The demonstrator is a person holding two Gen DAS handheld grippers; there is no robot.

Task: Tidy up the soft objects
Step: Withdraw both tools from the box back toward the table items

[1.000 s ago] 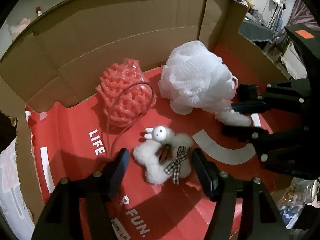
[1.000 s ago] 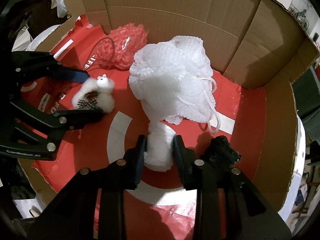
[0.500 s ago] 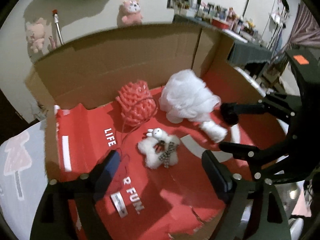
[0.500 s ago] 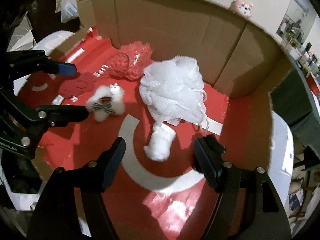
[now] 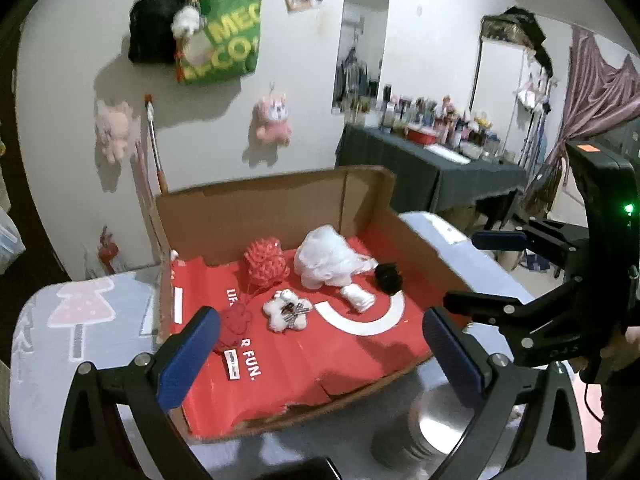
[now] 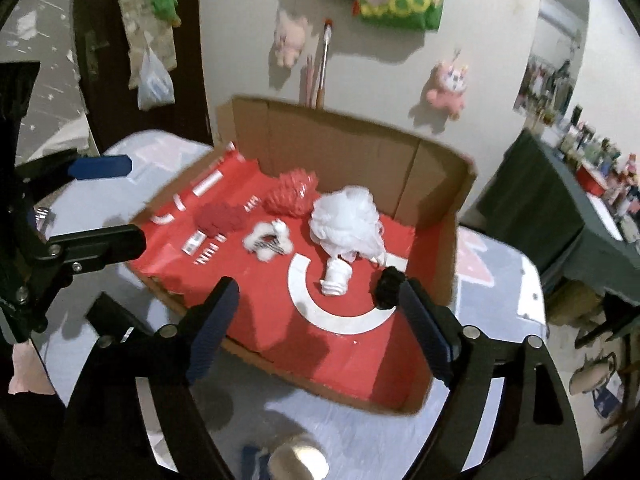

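A cardboard box (image 5: 280, 196) (image 6: 432, 168) with a red floor holds the soft things: a white mesh pouf (image 5: 328, 258) (image 6: 348, 220), a red mesh pouf (image 5: 266, 264) (image 6: 294, 194), a white fluffy bunny scrunchie (image 5: 286, 314) (image 6: 268, 240), a small white roll (image 5: 358, 296) (image 6: 336, 278), a black soft ball (image 5: 388, 276) (image 6: 388, 288) and a red knit piece (image 5: 232, 324) (image 6: 220, 218). My left gripper (image 5: 320, 348) is open and empty, above the box's near edge. My right gripper (image 6: 316, 328) is open and empty, also pulled back from the box.
The box sits on a table with a grey printed cloth (image 5: 80, 320) (image 6: 496, 280). A round metal tin (image 5: 432, 420) (image 6: 298, 458) stands in front of the box. Plush toys and a green bag (image 5: 220, 40) hang on the wall behind. A dark cluttered table (image 5: 432, 160) stands at the right.
My right gripper let go of the small white roll and opened. Both grippers rose and drew back out of the box, open and empty.
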